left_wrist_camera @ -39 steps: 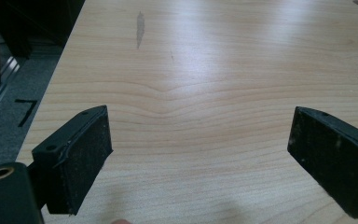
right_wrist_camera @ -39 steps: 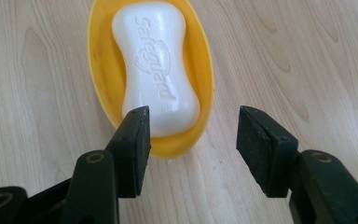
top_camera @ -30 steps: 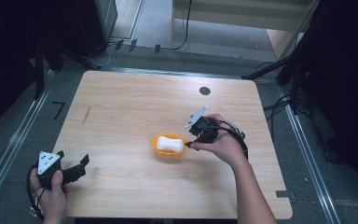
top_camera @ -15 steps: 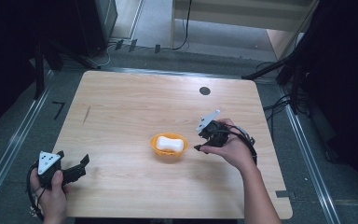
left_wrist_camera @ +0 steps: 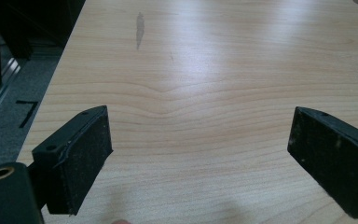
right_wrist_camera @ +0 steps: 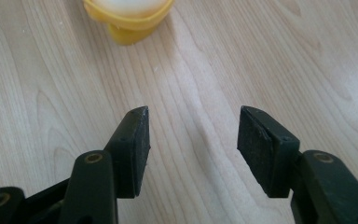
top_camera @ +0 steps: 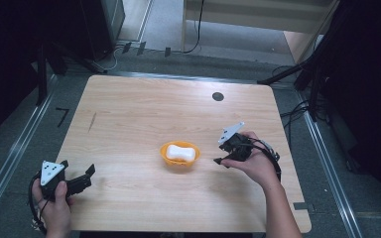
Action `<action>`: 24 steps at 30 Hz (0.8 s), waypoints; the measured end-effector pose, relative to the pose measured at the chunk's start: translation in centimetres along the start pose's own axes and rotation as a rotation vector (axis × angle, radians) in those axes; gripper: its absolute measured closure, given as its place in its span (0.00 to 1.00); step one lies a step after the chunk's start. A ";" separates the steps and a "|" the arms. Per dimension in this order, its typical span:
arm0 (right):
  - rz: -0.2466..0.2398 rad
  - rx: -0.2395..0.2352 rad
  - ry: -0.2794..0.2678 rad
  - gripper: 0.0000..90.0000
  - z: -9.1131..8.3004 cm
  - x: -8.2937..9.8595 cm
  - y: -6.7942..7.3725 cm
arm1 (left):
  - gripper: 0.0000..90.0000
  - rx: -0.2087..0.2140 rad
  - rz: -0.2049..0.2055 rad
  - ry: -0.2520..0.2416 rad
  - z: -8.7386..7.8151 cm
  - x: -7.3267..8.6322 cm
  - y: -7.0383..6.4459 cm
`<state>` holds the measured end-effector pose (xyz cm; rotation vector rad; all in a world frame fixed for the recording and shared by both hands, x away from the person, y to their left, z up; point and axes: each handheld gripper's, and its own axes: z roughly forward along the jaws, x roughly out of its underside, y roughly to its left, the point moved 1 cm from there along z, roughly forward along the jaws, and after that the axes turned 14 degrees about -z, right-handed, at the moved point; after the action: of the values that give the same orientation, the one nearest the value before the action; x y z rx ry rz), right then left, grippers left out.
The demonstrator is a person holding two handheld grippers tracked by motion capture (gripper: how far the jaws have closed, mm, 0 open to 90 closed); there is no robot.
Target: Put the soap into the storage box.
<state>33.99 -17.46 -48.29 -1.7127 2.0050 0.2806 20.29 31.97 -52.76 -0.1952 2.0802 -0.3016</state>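
bowl [top_camera: 179, 155] with white soap bar [top_camera: 181, 151] mid-bench, bar's long axis across | right tongs [top_camera: 222, 159] spread, empty, just right of bowl, pointing at it | left tongs [top_camera: 88, 174] spread, empty, well apart at near-left bench [top_camera: 129, 109] corner | right hand nearer

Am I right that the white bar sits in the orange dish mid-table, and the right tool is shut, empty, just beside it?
Not quite: the right tool is open, not shut. The right gripper view shows its jaws standing apart over bare wood with nothing between them. The rest holds: the white bar lies in the orange dish mid-table, with the tool beside it.
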 end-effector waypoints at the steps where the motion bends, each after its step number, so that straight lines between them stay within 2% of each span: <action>1: 0.003 -0.003 0.001 0.50 0.0 0.2 0.1 | 0.08 0.000 0.000 0.000 0.0 0.0 0.0; 11: 0.047 0.010 -0.006 0.47 0.0 1.9 0.7 | 0.08 -0.003 0.002 0.000 0.0 0.0 0.0; 18: 0.096 0.037 -0.014 0.43 -0.3 2.8 1.3 | 0.08 -0.003 0.001 -0.002 0.0 0.0 0.0; 24: 0.136 0.057 -0.033 0.36 -0.9 3.4 1.6 | 0.08 -0.003 0.002 -0.001 0.0 0.0 0.0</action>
<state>31.86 -20.47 -49.42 -1.5303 2.0884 0.2921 20.28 31.92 -52.75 -0.1947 2.0794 -0.2967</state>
